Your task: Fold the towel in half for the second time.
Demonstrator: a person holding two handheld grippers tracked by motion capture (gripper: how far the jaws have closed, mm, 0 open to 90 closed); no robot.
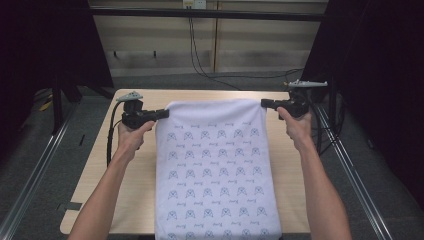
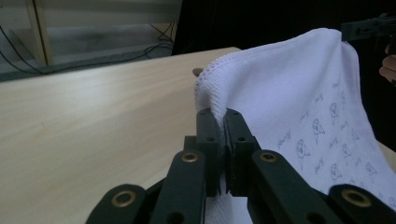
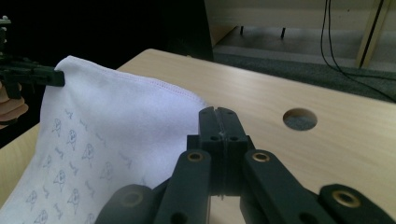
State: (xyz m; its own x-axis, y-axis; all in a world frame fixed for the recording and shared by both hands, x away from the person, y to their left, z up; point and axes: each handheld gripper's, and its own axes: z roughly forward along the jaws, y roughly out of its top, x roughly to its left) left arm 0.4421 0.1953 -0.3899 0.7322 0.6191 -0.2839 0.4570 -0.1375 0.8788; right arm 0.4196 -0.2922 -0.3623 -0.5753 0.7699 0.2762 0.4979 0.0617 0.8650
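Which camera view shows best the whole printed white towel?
The high view: there the towel is seen from its lifted far edge, pinched at both corners by the left tool and the right tool, down to the near table edge. Each gripper view shows just one corner and part of the print.

Cloth (image 1: 215, 170) runs down the middle of the table (image 1: 100, 190), far edge lifted off the top, near end hanging over the table's near edge. Left gripper (image 1: 162, 113) at the cloth's far-left corner, right gripper (image 1: 265, 103) at the far-right corner, cloth edge stretched between them. Each gripper sits ahead of its hand, forearms flanking the cloth on both sides. Hole (image 3: 300, 119) in the tabletop near the right gripper, on the side away from the cloth. Cables (image 1: 200, 60) on the floor behind the table.
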